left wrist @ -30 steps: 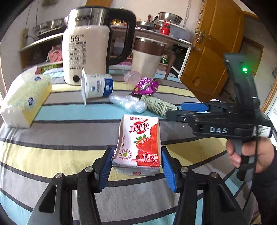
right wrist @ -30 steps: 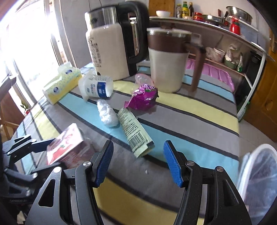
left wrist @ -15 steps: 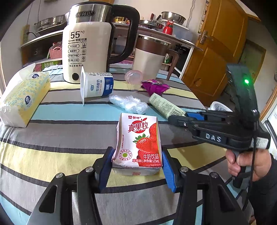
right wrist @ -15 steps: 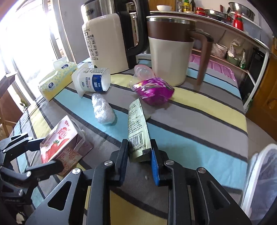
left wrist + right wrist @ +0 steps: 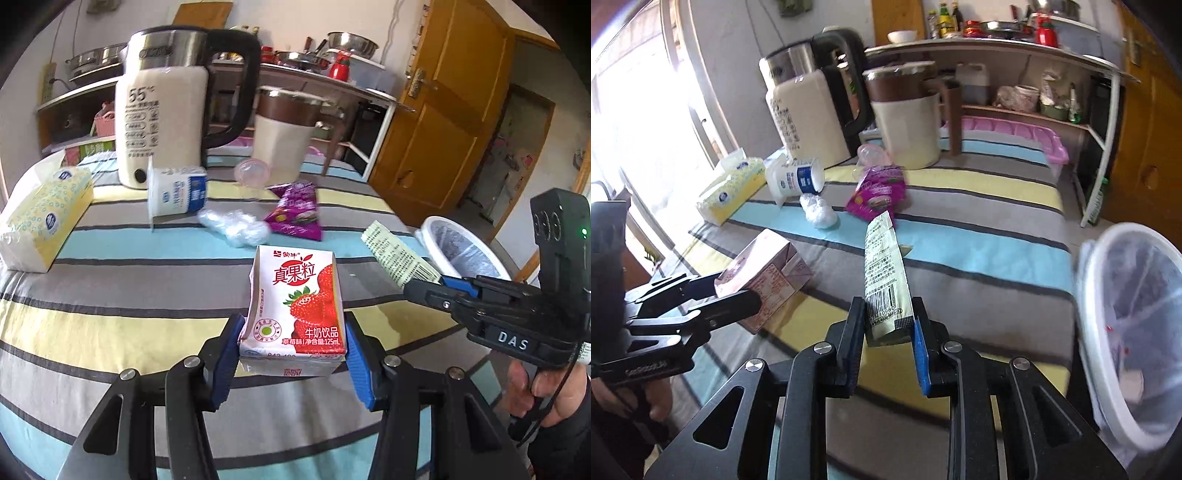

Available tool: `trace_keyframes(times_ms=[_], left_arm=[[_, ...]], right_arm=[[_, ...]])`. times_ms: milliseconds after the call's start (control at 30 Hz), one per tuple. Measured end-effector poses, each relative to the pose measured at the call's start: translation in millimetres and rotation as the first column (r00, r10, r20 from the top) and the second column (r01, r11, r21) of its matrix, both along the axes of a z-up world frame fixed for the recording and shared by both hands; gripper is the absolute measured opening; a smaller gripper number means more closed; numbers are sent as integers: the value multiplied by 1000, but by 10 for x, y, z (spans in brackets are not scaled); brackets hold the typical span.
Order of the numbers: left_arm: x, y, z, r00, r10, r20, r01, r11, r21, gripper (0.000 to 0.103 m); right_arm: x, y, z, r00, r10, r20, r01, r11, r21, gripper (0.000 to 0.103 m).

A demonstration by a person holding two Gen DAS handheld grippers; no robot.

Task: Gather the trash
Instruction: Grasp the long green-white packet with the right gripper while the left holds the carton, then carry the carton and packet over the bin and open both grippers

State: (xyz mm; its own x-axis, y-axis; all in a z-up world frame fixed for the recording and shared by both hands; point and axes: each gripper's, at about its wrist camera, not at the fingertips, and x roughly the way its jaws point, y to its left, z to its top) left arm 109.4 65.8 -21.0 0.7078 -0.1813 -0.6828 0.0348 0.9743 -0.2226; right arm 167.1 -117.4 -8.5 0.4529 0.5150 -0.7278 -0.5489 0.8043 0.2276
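My left gripper (image 5: 291,354) is clamped on the strawberry milk carton (image 5: 297,306), its blue pads pressed against the carton's two sides, and the carton stands upright over the striped tablecloth (image 5: 110,295). To the carton's right, my right gripper (image 5: 888,332) pinches the barcode end of a long pale green wrapper (image 5: 884,273), which juts forward and clear of the cloth. Just beyond the carton lies a crumpled clear plastic wad (image 5: 236,227), with a purple snack bag (image 5: 297,212) beside it. Further back from the carton a white yogurt cup (image 5: 177,192) lies on its side, in front of the electric kettle (image 5: 166,107) and the brown-topped jug (image 5: 286,133). Far left of the carton sits a yellow tissue pack (image 5: 40,218). Right of the carton, past the table's edge, is the lined white trash bin (image 5: 1130,332).
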Motion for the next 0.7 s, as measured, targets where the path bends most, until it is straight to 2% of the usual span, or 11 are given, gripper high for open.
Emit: trace_keyframes(times_ms=[400,700], left_arm=[[23,-571,214,993,-114,41,114,993,8,52],[192,-1035,353,976,-202,82,201,979,20,52]], right_arm=[[-263,-637,232,991,-131,40,129,990,48,25],[-315,-1223,330,961,-268,68,265,963,57,25]])
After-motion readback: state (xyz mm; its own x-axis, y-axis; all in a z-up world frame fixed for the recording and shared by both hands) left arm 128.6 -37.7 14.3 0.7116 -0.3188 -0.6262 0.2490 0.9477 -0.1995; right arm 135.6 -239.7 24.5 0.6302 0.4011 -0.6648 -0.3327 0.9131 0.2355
